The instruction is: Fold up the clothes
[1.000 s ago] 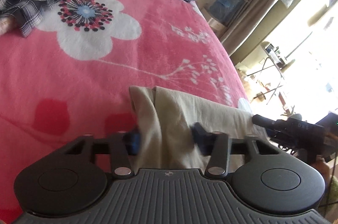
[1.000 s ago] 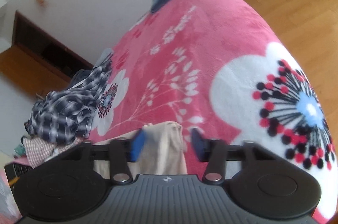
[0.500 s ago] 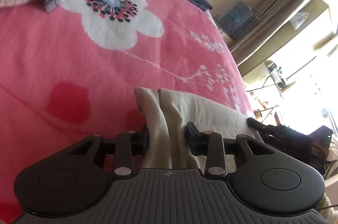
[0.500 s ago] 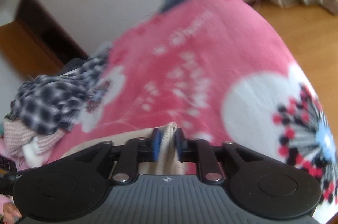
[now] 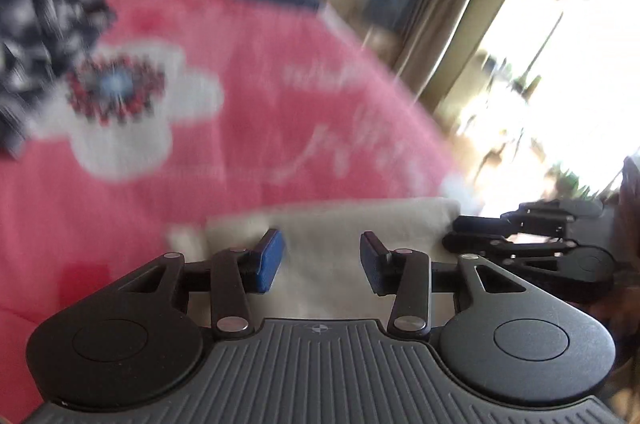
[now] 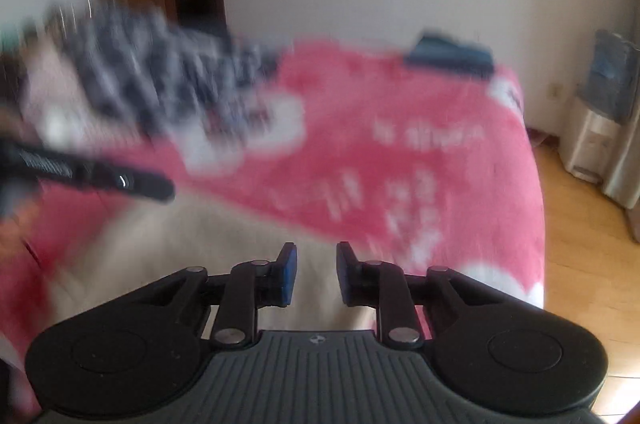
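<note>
Both grabbers have their fingers apart, pinching nothing, the left gripper (image 5: pixel 320 260) having just spread wider and the right gripper (image 6: pixel 316 274) having just narrowed, over the tan cloth (image 5: pixel 340 224) lying flat on the pink blanket (image 5: pixel 248 128), with blurry checked clothes (image 6: pixel 152 80) heaped farther back.

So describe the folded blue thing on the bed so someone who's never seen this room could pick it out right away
Start from the bed with the pink flowered blanket and look to its far edge, by the white wall. The folded dark blue garment lies there flat and alone. Unlike the crumpled black-and-white checked shirt heaped on the left or the beige cloth at the near edge, it is plain, dark and neatly folded.
</note>
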Tool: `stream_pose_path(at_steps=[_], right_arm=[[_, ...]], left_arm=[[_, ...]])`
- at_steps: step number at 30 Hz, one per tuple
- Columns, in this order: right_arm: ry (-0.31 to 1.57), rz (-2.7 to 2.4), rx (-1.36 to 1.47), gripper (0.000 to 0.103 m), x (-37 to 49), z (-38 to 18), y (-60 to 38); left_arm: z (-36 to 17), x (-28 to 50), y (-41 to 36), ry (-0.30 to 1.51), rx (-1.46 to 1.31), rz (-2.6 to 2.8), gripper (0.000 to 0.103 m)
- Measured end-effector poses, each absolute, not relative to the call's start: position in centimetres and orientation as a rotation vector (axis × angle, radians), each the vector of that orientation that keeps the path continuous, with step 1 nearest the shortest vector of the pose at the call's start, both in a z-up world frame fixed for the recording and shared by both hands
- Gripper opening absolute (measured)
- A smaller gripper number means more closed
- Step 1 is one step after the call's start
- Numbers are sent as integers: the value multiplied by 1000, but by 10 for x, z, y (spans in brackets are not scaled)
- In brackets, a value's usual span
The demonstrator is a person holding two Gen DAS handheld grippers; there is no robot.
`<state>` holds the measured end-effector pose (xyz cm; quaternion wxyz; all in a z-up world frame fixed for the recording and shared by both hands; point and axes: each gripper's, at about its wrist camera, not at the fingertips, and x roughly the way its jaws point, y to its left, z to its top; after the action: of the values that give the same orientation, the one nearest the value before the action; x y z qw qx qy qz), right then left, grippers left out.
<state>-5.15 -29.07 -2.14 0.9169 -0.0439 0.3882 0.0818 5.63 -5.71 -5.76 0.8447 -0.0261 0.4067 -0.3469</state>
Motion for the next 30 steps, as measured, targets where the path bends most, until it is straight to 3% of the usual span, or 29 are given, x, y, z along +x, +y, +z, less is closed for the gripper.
stream_pose_path(at_steps=[2, 8, 13, 19, 25, 30], right_arm=[[827, 166, -45, 22, -47, -34, -297], [750, 281, -112, 18, -87, 25, -286], [906, 274, -237, 19, -109, -33, -272], [862, 329, -265, 18, -133, 20, -257], [958, 364, -383, 19, -151, -43, -230], [963, 342, -403, 19, -156, -12, -223]], left_arm=[[-62, 57, -63, 843, -16, -726, 42], [-64, 63, -61, 854, -29, -746, 42], [-65, 61, -64, 843, -6, -757, 41], [-66, 57, -66, 818, 34, -761, 41], [-65, 61, -64, 838, -3, -756, 42], [-46, 59, -43, 878, -71, -710, 43]])
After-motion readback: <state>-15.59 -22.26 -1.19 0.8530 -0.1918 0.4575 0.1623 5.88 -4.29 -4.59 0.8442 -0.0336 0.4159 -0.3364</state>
